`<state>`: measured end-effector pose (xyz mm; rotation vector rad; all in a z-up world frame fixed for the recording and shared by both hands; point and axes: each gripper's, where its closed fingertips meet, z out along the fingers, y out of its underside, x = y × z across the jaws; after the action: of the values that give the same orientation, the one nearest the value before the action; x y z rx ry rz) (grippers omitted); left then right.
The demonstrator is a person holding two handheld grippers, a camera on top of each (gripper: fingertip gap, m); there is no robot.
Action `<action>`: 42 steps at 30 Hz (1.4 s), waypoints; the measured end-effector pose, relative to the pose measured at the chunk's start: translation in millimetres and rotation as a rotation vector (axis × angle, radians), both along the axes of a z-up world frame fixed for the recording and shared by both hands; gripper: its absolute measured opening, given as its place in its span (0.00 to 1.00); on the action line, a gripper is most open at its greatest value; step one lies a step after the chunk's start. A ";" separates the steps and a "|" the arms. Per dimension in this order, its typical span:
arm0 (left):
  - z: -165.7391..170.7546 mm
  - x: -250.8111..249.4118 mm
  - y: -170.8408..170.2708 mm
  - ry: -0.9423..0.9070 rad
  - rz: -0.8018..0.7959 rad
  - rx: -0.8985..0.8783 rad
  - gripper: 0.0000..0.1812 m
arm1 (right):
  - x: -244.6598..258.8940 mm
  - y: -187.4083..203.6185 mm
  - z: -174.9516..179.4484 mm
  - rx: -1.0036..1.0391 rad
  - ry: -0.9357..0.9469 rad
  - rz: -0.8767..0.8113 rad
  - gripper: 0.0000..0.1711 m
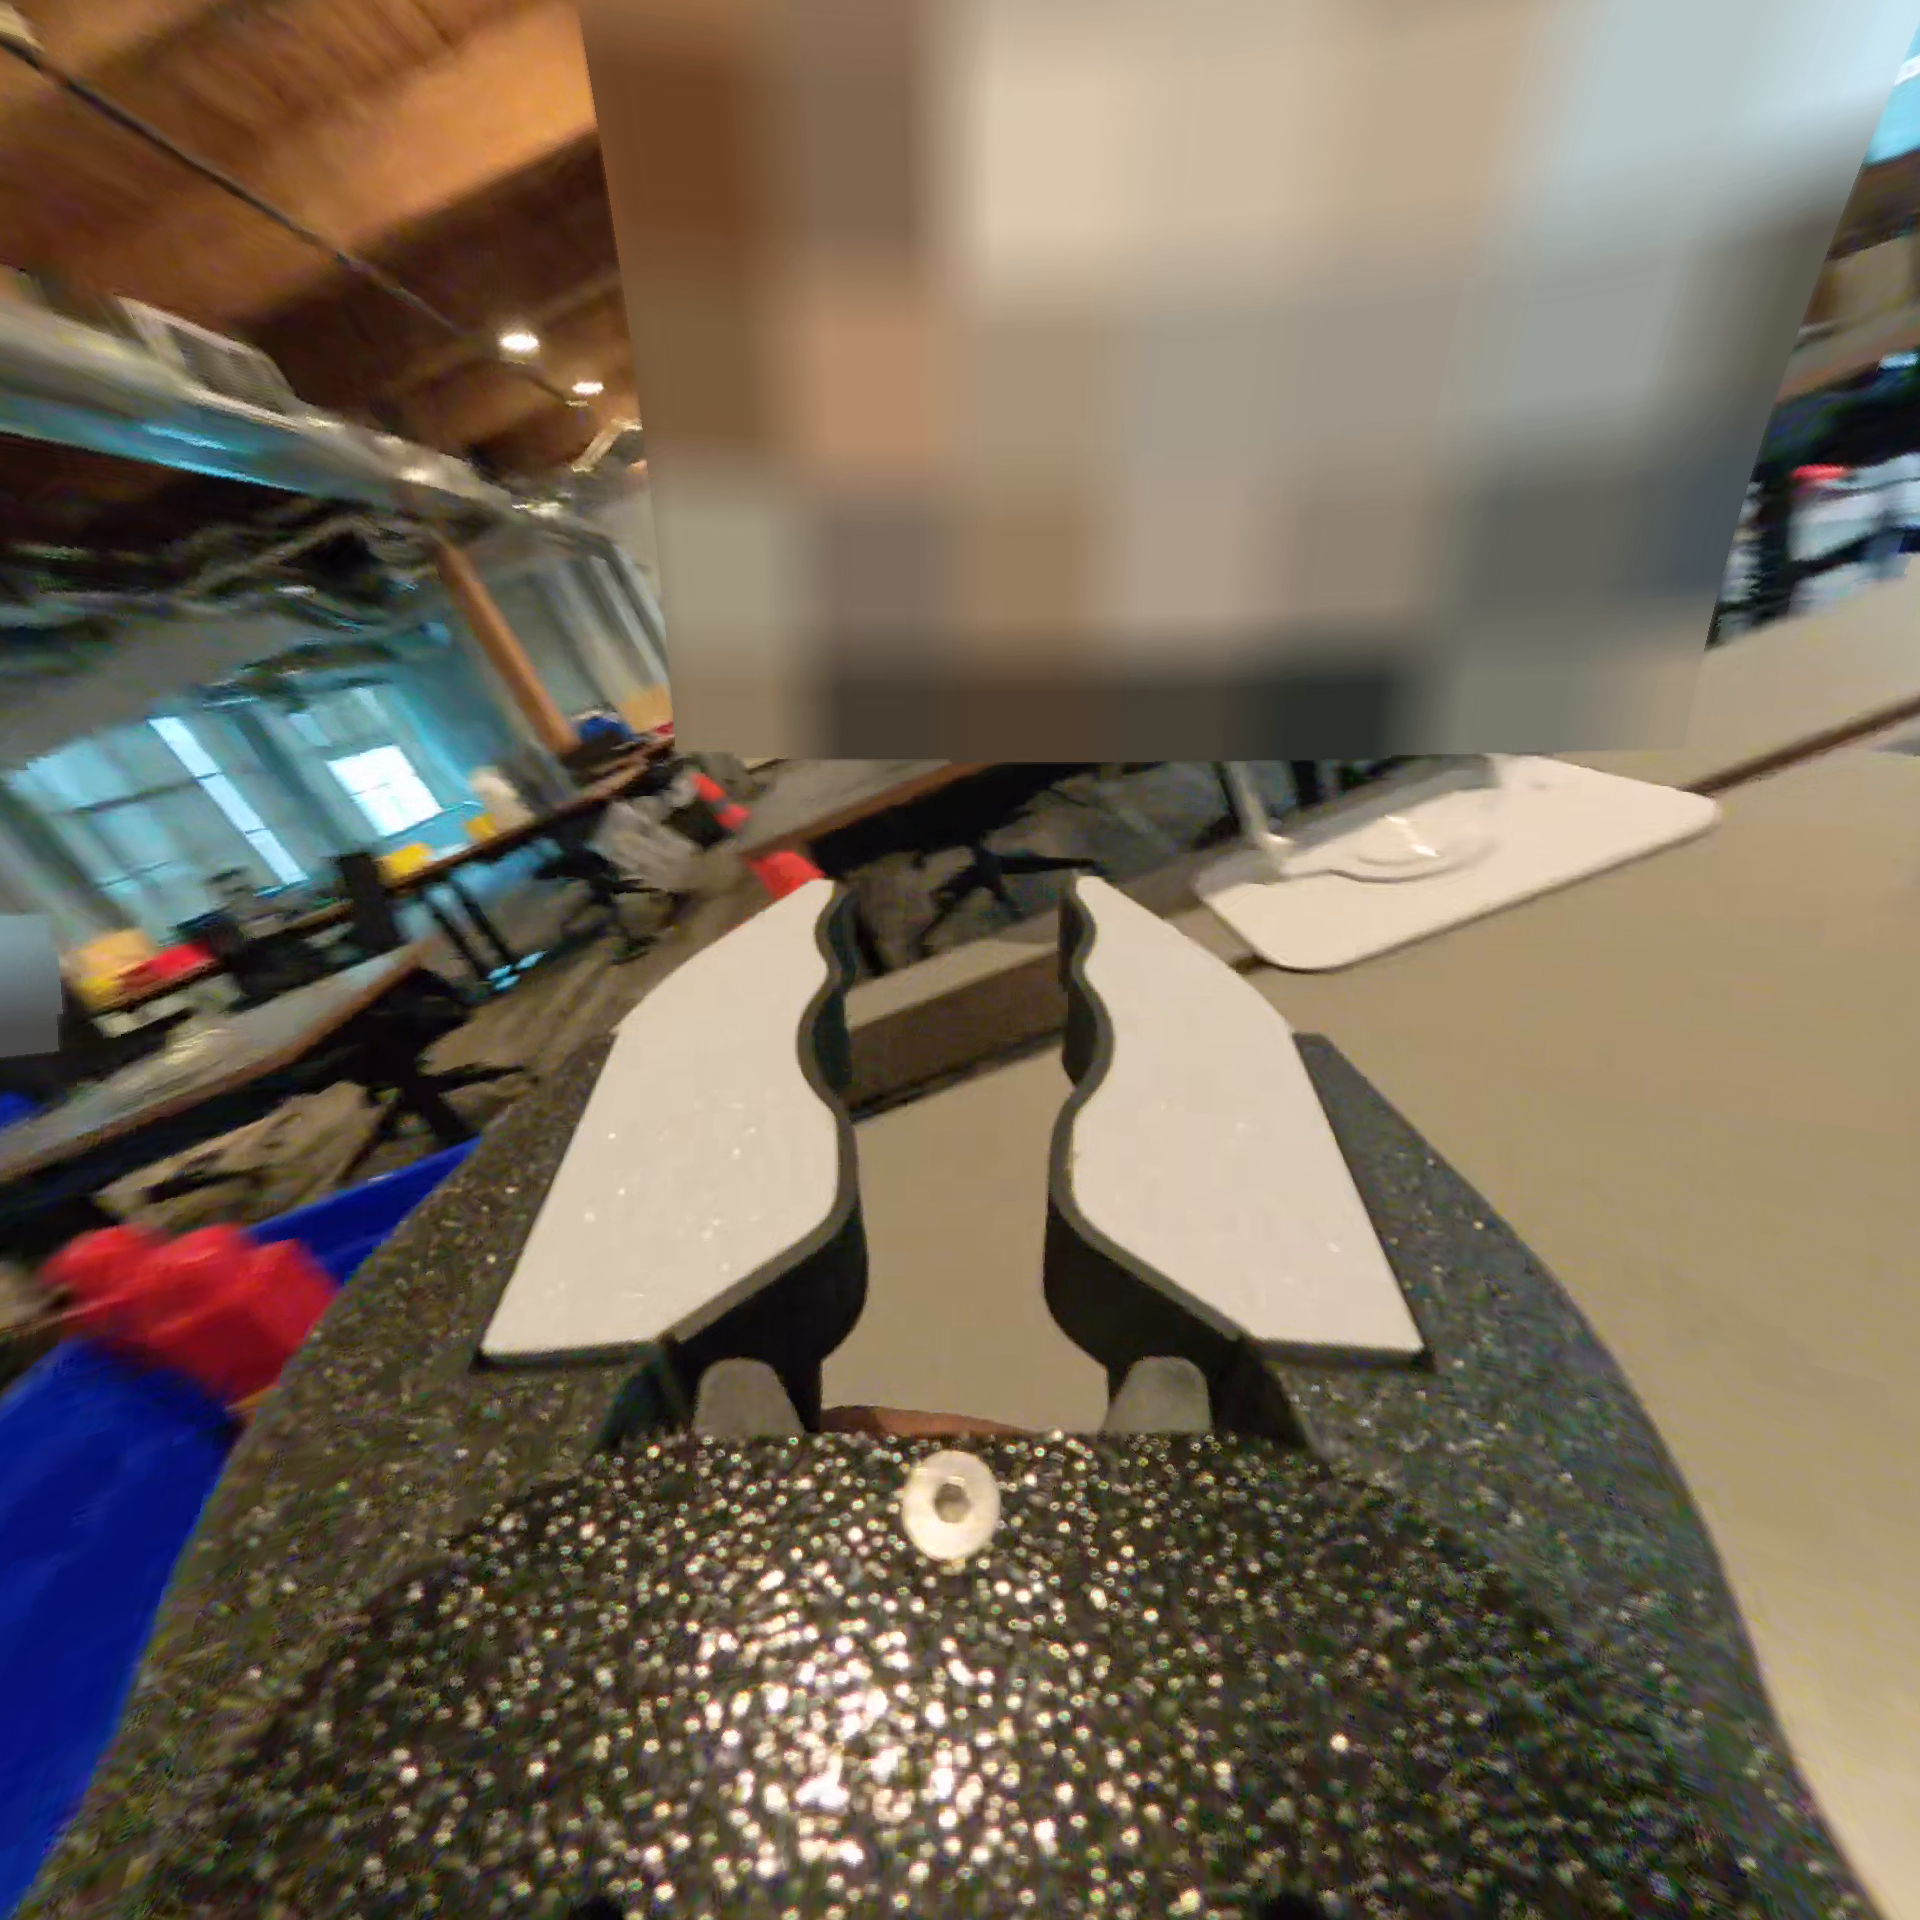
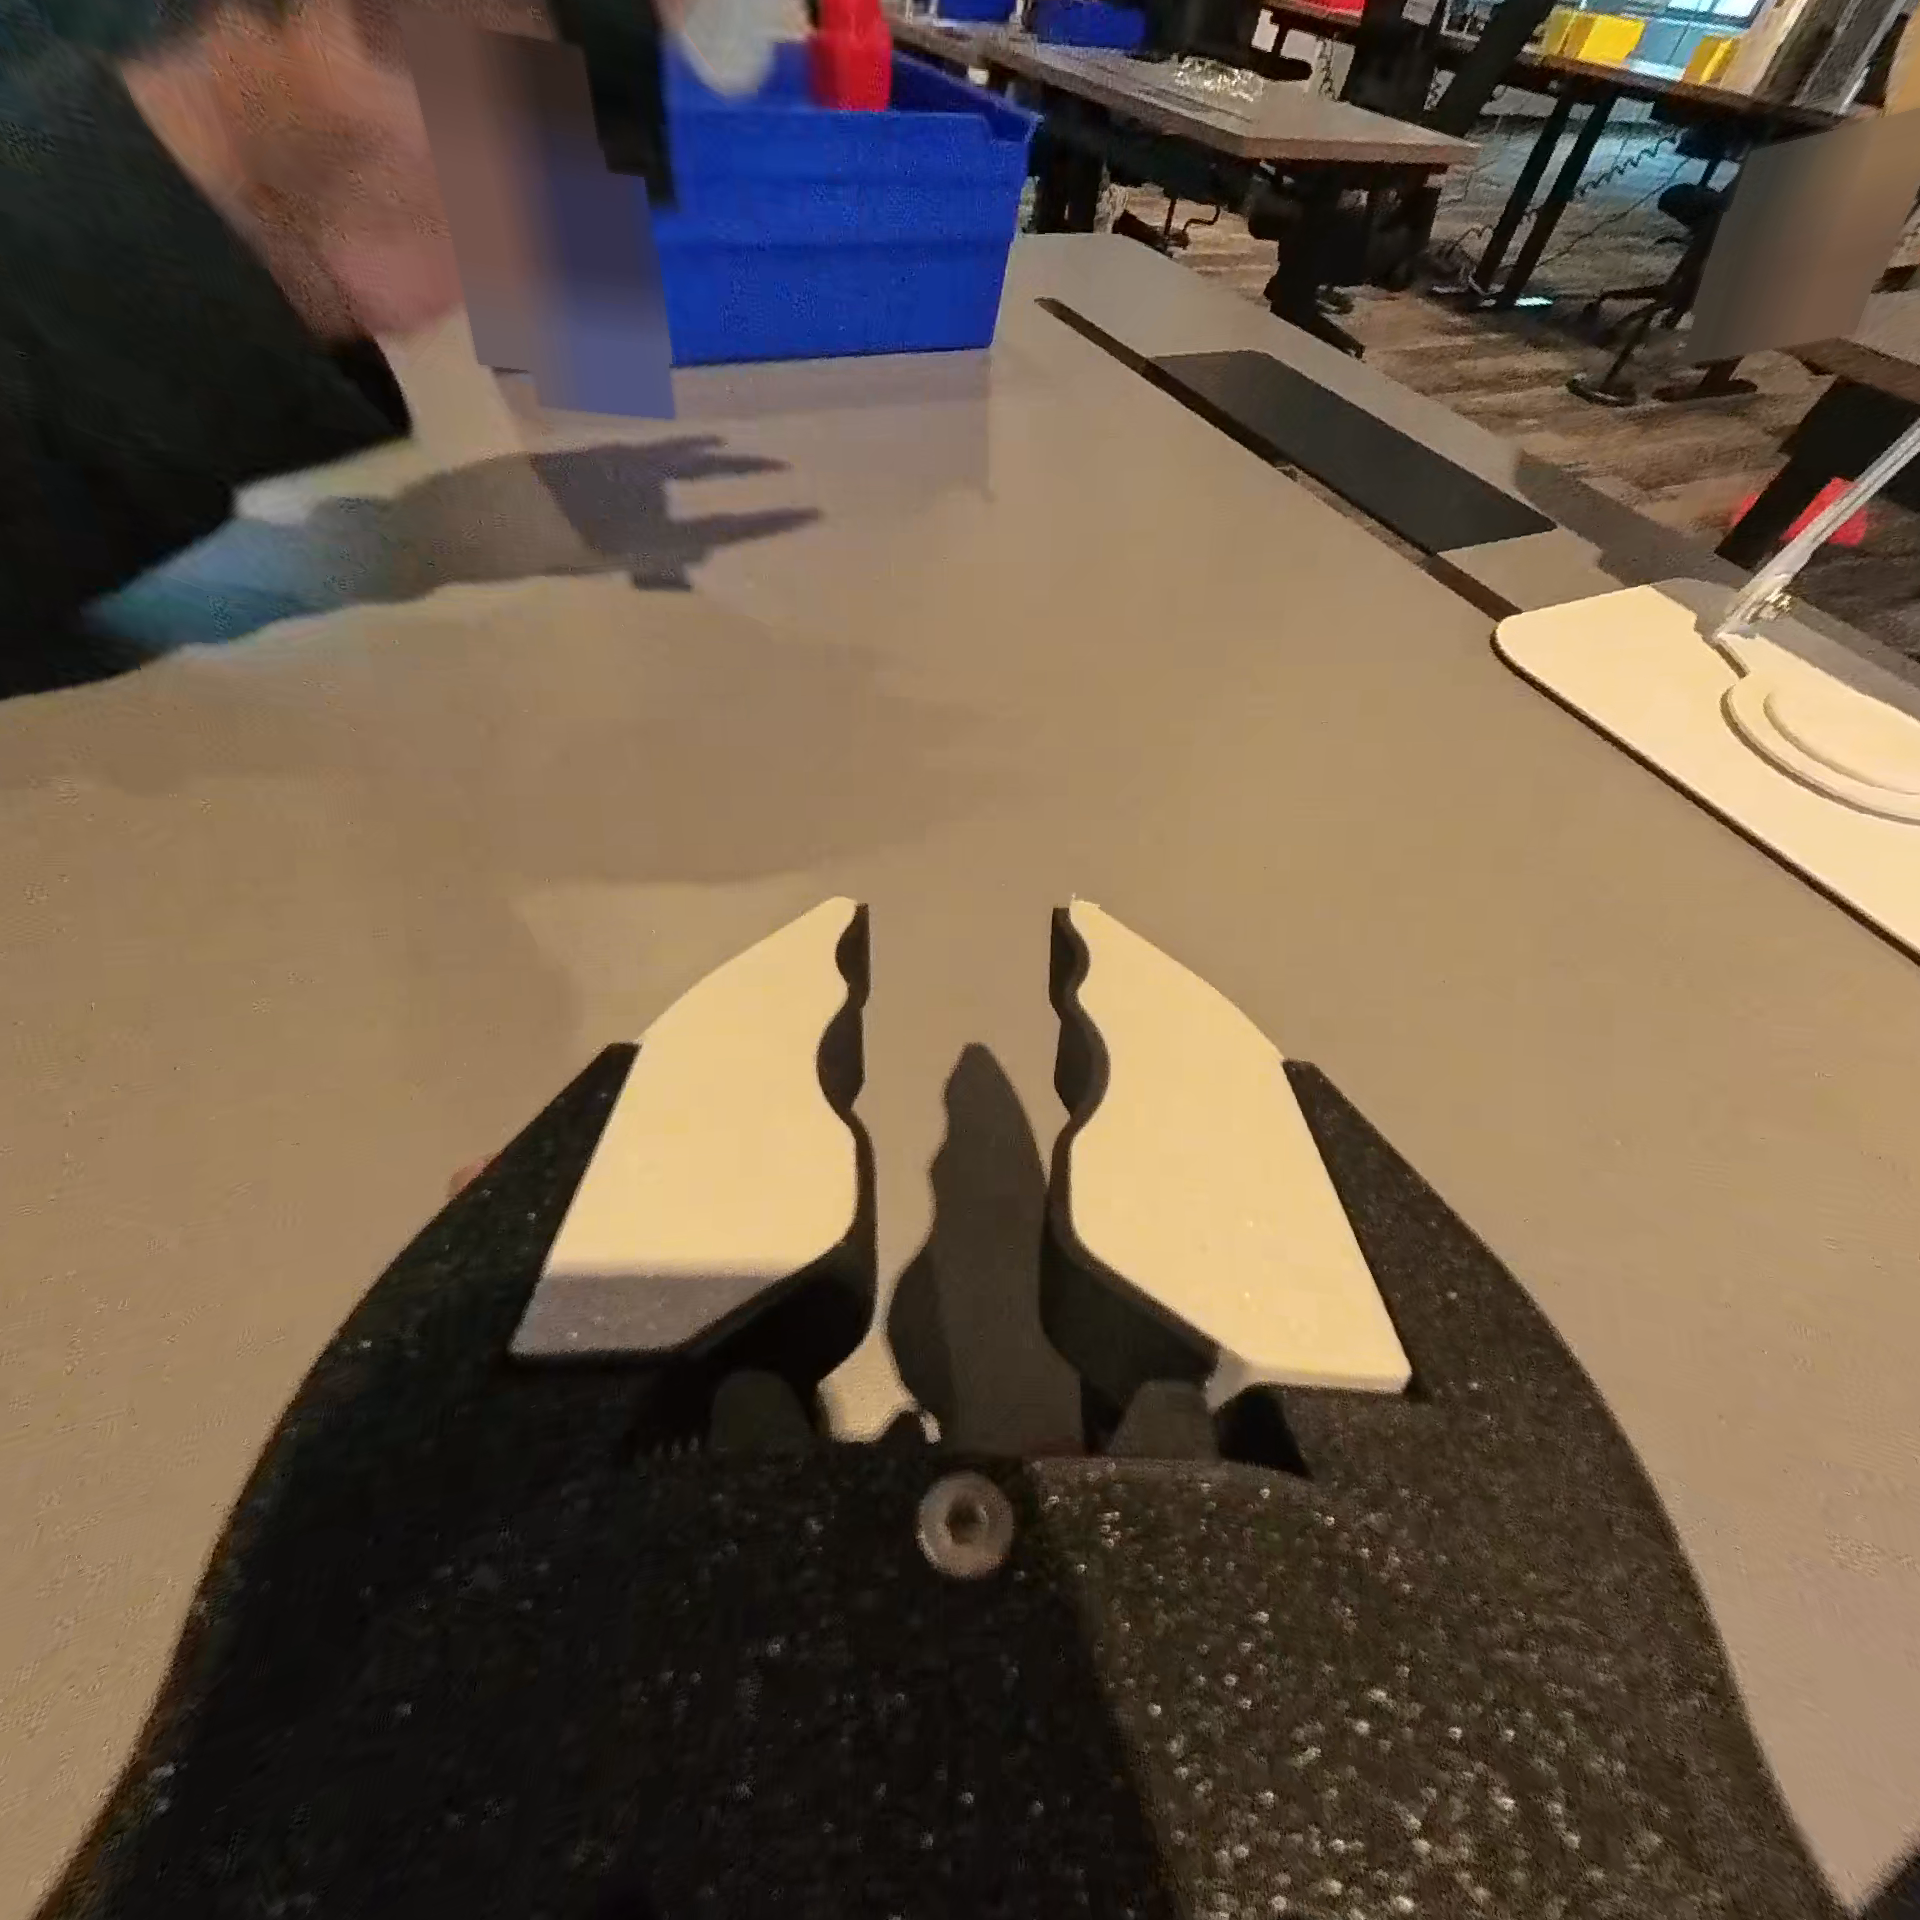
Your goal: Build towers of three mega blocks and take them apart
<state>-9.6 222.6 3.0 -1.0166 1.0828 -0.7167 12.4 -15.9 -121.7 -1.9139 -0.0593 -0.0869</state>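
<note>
At the far left of the left wrist view, a red mega block (image 1: 197,1299) sits blurred against a blue bin (image 1: 114,1558). The left gripper (image 1: 948,914) is tilted up over the grey table (image 1: 1558,1195), its fingers apart and holding nothing. In the right wrist view a person's dark sleeve (image 2: 156,343) enters at the left; the blue bin (image 2: 831,239) stands at the table's far end with a red block (image 2: 852,52) in it. The right gripper (image 2: 961,920) hovers over the bare table (image 2: 1039,675), fingers spread and empty. A white stand base (image 2: 1662,717) lies at the right edge.
</note>
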 end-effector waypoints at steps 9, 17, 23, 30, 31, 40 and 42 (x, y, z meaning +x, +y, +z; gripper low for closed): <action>13.1 -89.1 239.1 0.285 0.444 -0.366 0.34 | -8.0 4.9 -14.2 -0.095 -0.079 0.026 0.19; -64.4 -61.9 311.9 0.540 0.425 -0.462 0.38 | -8.9 6.4 -20.0 -0.132 -0.110 0.023 0.19; -87.1 -39.5 324.7 0.594 0.434 -0.444 0.38 | -7.4 6.3 -19.5 -0.129 -0.096 0.018 0.19; -86.5 -40.4 340.1 0.656 0.534 -0.318 0.22 | -7.9 4.8 -18.0 -0.119 -0.120 0.005 0.19; -73.6 -40.8 340.3 0.613 0.546 -0.291 0.22 | -7.6 4.3 -16.8 -0.111 -0.125 0.000 0.19; 108.4 -5.8 88.4 -0.141 -0.139 -0.114 0.21 | 5.4 -2.3 8.2 0.055 -0.191 -0.140 0.20; 89.6 8.9 0.4 -0.169 -0.376 -0.175 0.21 | 11.9 -7.6 17.5 0.115 -0.233 -0.212 0.22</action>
<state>-0.8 223.0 92.7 -0.8874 1.0877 -1.1978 24.3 -23.5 -104.1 -1.7822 -0.0074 -0.4471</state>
